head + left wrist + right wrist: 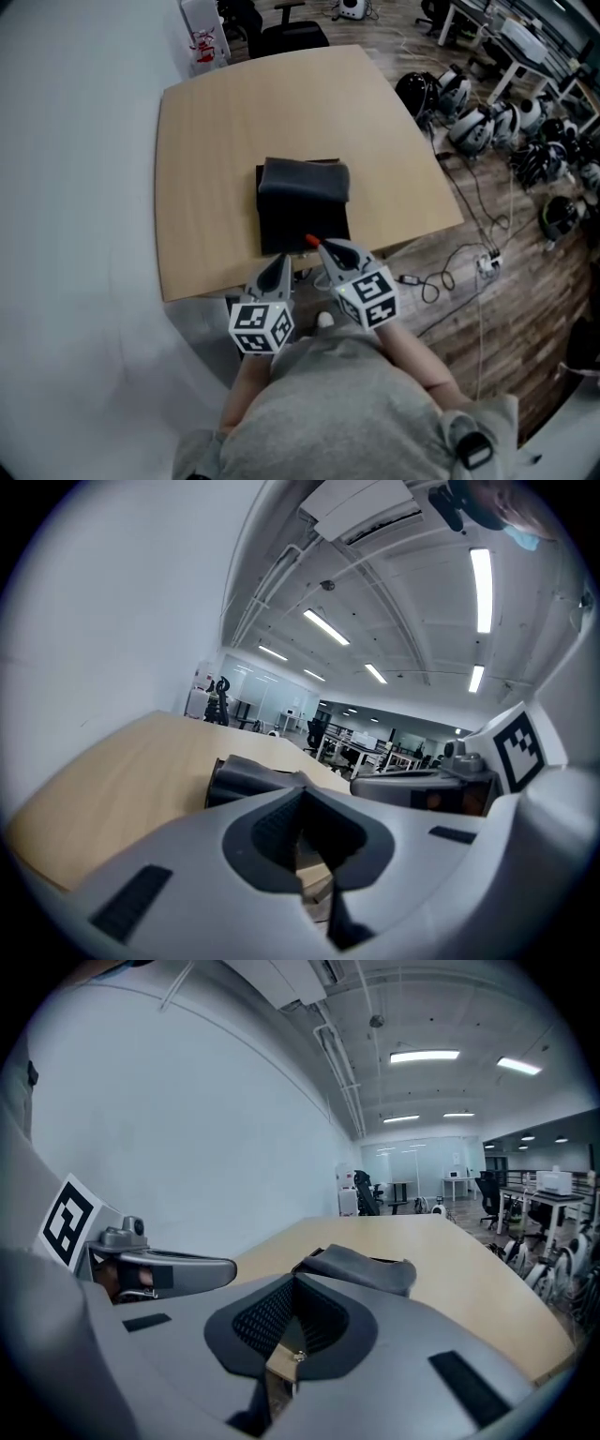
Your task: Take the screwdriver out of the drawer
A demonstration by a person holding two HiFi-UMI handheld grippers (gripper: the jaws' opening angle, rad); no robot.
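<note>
Head view: the black drawer unit (302, 202) sits on the table (206, 141) at twelve o'clock from both grippers, its front toward the person. The screwdriver is not plainly visible. A small orange bit (311, 241) at the unit's near edge may be its handle, so its long axis can't be told. The right gripper (324, 247) is nearer — its tip is just beside that bit. The left gripper (280, 262) lies at eight o'clock from it. Both have their jaws together and hold nothing.
</note>
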